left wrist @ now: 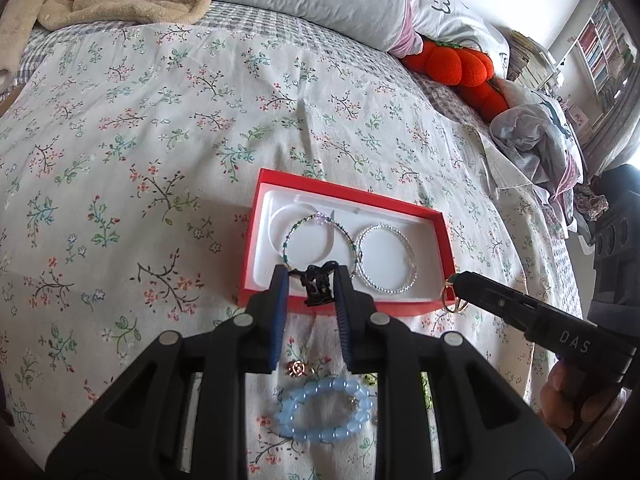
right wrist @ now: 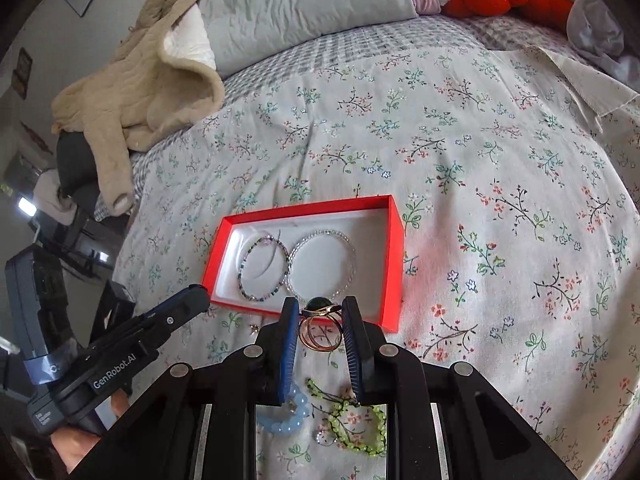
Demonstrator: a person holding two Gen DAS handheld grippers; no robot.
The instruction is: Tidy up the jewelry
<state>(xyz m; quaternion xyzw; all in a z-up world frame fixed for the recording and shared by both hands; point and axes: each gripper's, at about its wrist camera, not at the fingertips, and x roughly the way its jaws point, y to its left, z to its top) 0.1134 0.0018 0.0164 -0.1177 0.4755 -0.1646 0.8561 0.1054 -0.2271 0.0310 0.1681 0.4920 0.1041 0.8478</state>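
Note:
A red box (left wrist: 276, 184) with a white tray lies on the floral bed and holds a beaded bangle (left wrist: 320, 246) and a sparkly silver bangle (left wrist: 386, 258); it also shows in the right wrist view (right wrist: 394, 240). My left gripper (left wrist: 311, 286) is shut on a small black lace piece (left wrist: 318, 284) over the box's near edge. My right gripper (right wrist: 320, 316) is shut on a gold ring with a dark stone (right wrist: 320, 322) just short of the box; the right gripper also shows in the left wrist view (left wrist: 454, 280). A blue bead bracelet (left wrist: 324, 410), a rose charm (left wrist: 296, 368) and a green bead bracelet (right wrist: 356, 420) lie near me.
A beige fleece blanket (right wrist: 136, 92) and grey pillow (right wrist: 304, 4) lie at the bed's far side. An orange plush (left wrist: 460, 68) and crumpled clothes (left wrist: 532, 136) sit at the right. The floral bedspread (left wrist: 160, 140) spreads around the box.

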